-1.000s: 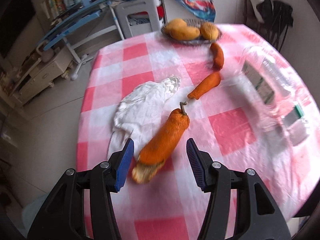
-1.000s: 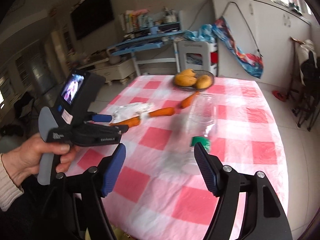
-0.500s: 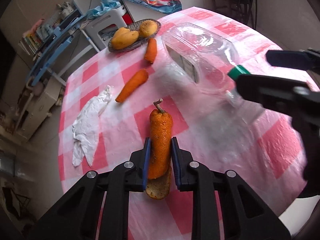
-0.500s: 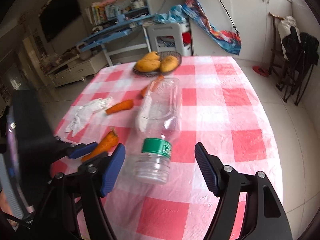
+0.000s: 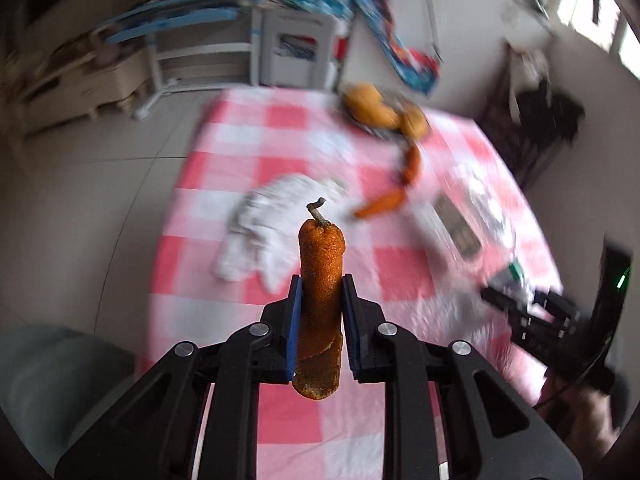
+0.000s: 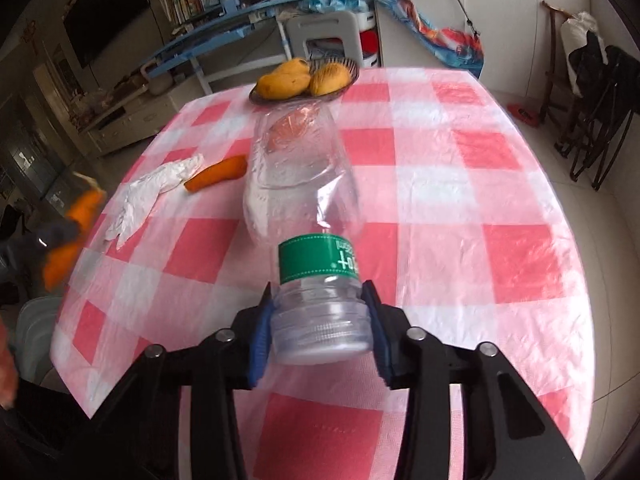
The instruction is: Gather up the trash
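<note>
My left gripper is shut on an orange peel strip with a stem, held up above the table's left edge. My right gripper is shut on the neck end of a clear plastic bottle with a green label, which lies on the pink checked tablecloth. A crumpled white tissue and another orange peel lie left of the bottle. The bottle also shows in the left wrist view, blurred. The left gripper with its peel shows blurred at the left edge of the right wrist view.
A dish of yellow fruit stands at the table's far side, with one more peel near it. A grey bin is on the floor below the table's left edge. Shelves, a white stool and chairs stand around.
My left gripper closed on the orange peel and lifted it off the table toward the left. My right gripper moved onto the bottle's neck and closed on it.
</note>
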